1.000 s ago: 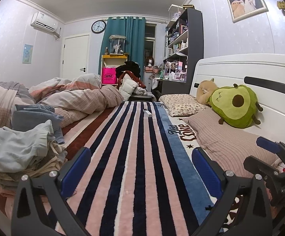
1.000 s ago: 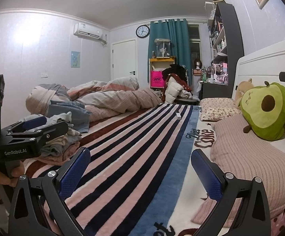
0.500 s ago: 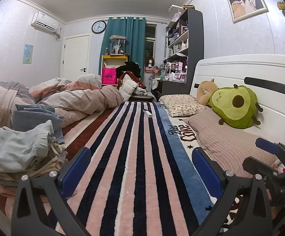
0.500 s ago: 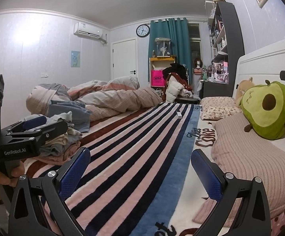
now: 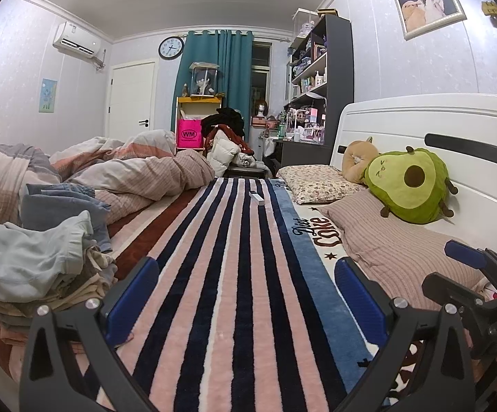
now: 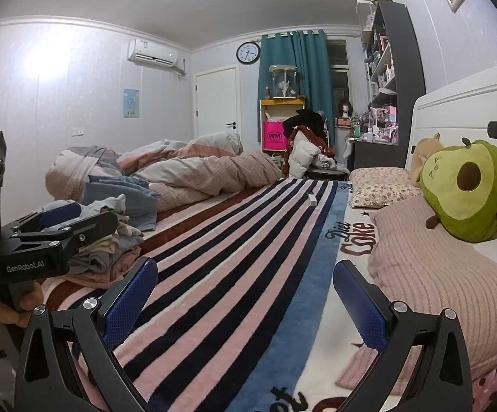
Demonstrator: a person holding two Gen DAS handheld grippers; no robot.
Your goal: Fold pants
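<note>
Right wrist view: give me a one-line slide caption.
Open right gripper hovers over the striped blanket, the left gripper beside the unfolded clothes pile.

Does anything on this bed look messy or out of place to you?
Yes. A heap of unfolded clothes sits at the left edge of the striped blanket, and a rumpled duvet is bunched up behind it. A small white object lies alone mid-blanket; what it is I cannot tell. Both tools are open and empty.
</note>
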